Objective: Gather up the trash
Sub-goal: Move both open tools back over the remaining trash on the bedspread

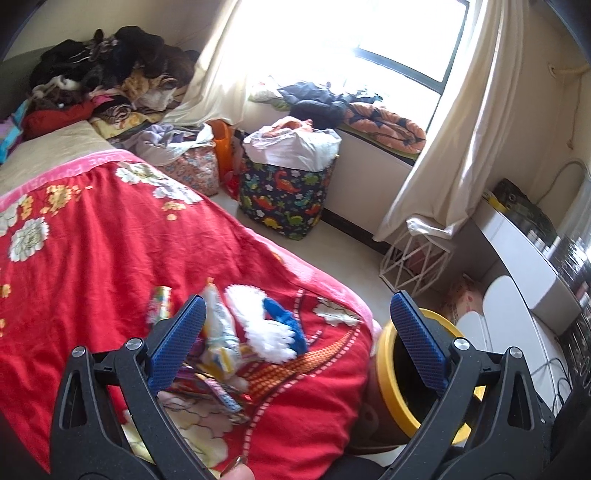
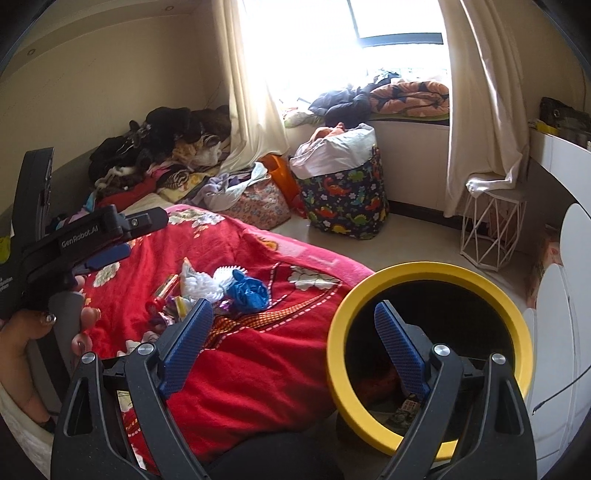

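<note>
On red bedspread (image 1: 110, 240), likely wrappers (image 1: 218, 332), bin (image 2: 428, 273) beside

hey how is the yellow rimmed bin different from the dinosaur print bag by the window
The yellow-rimmed bin is a rigid round container; the dinosaur-print bag is soft patterned fabric. The bin stands beside the red blanket, close to the cameras; the bag sits farther off, below the window ledge. The bin's dark interior looks mostly empty, with a few scraps at the bottom; the bag is stuffed above its rim with white plastic and cloth. Both stand upright on the floor, open-topped.

Home bedroom, red floral bedspread (image 1: 147, 258), clothes pile (image 1: 110, 70), curtained window (image 2: 388, 22)
</note>
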`<action>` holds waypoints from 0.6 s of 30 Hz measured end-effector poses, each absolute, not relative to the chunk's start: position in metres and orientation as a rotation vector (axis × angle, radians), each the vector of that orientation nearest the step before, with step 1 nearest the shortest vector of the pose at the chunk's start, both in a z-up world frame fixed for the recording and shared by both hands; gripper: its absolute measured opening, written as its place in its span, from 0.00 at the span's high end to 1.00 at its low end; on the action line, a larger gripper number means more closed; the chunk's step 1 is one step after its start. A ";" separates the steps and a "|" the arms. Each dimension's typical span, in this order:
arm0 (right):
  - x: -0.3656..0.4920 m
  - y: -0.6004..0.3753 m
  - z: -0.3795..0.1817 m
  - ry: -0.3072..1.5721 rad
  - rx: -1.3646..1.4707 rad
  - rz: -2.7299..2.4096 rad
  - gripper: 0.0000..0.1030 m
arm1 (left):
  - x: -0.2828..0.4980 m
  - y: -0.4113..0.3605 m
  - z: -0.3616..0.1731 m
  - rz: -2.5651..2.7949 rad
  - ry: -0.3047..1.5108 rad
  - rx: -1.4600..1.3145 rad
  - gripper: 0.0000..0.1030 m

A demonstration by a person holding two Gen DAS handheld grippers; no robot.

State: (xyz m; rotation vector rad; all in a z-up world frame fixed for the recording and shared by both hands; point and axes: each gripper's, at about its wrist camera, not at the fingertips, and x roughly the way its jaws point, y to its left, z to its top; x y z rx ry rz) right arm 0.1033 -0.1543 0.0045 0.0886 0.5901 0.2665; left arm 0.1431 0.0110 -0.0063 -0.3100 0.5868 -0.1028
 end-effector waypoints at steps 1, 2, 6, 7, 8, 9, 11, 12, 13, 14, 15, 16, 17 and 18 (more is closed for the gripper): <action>0.104 -0.151 0.004 0.592 0.084 0.273 0.16 | 0.144 0.014 -0.006 -0.096 0.586 -0.315 0.11; 0.106 -0.146 0.004 0.595 0.076 0.282 0.16 | 0.144 0.022 -0.007 -0.080 0.585 -0.325 0.11; 0.112 -0.128 0.001 0.612 0.043 0.322 0.16 | 0.146 0.042 -0.006 -0.040 0.580 -0.344 0.11; 0.115 -0.123 0.000 0.617 0.037 0.331 0.16 | 0.148 0.047 -0.007 -0.026 0.584 -0.345 0.11; 0.117 -0.119 -0.001 0.619 0.034 0.343 0.16 | 0.149 0.052 -0.008 -0.015 0.589 -0.347 0.11; 0.120 -0.113 -0.002 0.623 0.030 0.355 0.16 | 0.150 0.055 -0.008 -0.009 0.593 -0.350 0.11; 0.124 -0.107 -0.004 0.628 0.016 0.369 0.16 | 0.152 0.064 -0.010 -0.001 0.599 -0.360 0.11; 0.126 -0.103 -0.005 0.629 0.013 0.377 0.16 | 0.153 0.067 -0.011 0.004 0.603 -0.360 0.11; 0.128 -0.099 -0.006 0.632 0.010 0.388 0.16 | 0.155 0.069 -0.012 0.006 0.609 -0.358 0.11; 0.130 -0.095 -0.007 0.635 0.010 0.400 0.16 | 0.158 0.072 -0.014 0.007 0.619 -0.362 0.12; 0.132 -0.092 -0.008 0.638 0.011 0.410 0.16 | 0.159 0.074 -0.015 0.006 0.624 -0.366 0.15; 0.135 -0.088 -0.010 0.641 0.006 0.416 0.16 | 0.161 0.076 -0.016 0.006 0.628 -0.370 0.16; 0.136 -0.085 -0.011 0.639 0.001 0.421 0.16 | 0.164 0.078 -0.018 0.005 0.637 -0.372 0.18; 0.137 -0.081 -0.011 0.637 -0.005 0.428 0.16 | 0.166 0.079 -0.020 0.002 0.643 -0.372 0.21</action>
